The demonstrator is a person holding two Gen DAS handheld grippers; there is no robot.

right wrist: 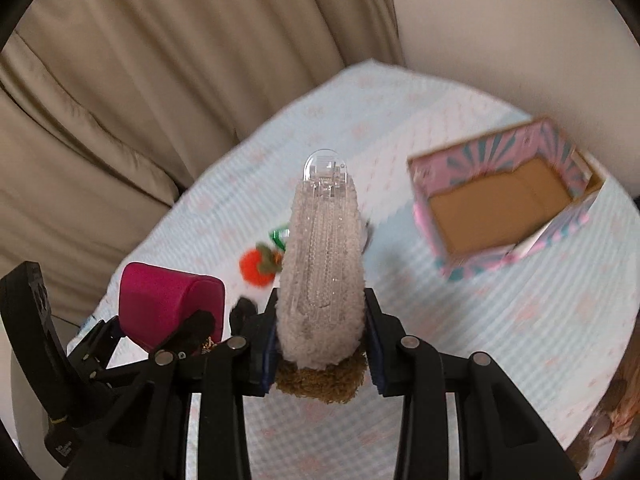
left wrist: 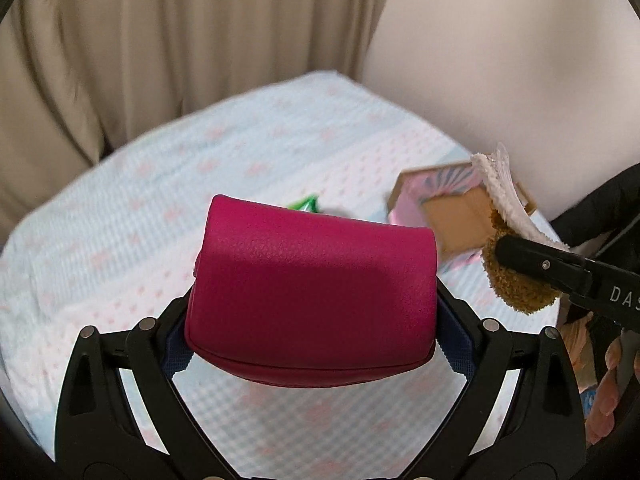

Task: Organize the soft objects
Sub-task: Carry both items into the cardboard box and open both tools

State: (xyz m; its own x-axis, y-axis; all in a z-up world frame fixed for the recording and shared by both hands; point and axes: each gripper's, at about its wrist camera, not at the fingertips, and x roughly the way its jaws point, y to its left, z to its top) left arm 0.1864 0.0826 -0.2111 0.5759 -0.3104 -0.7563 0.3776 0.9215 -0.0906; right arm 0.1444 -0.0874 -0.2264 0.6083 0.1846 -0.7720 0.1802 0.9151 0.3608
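Note:
My left gripper [left wrist: 312,320] is shut on a magenta leather pouch [left wrist: 308,292] and holds it above the bed; the pouch also shows in the right wrist view [right wrist: 168,300]. My right gripper [right wrist: 320,344] is shut on a fluffy white and brown hair clip [right wrist: 324,272] with a clear plastic tip. The clip also shows at the right of the left wrist view [left wrist: 508,240]. An open pink patterned box [right wrist: 508,216] with a brown inside lies on the bed to the right; it also shows in the left wrist view [left wrist: 440,208].
The bed cover [right wrist: 480,340] is pale blue with pink marks. A small orange plush fruit [right wrist: 256,266] and a green item [right wrist: 280,236] lie on it. Beige curtains [right wrist: 160,80] hang behind, a white wall [left wrist: 500,60] to the right.

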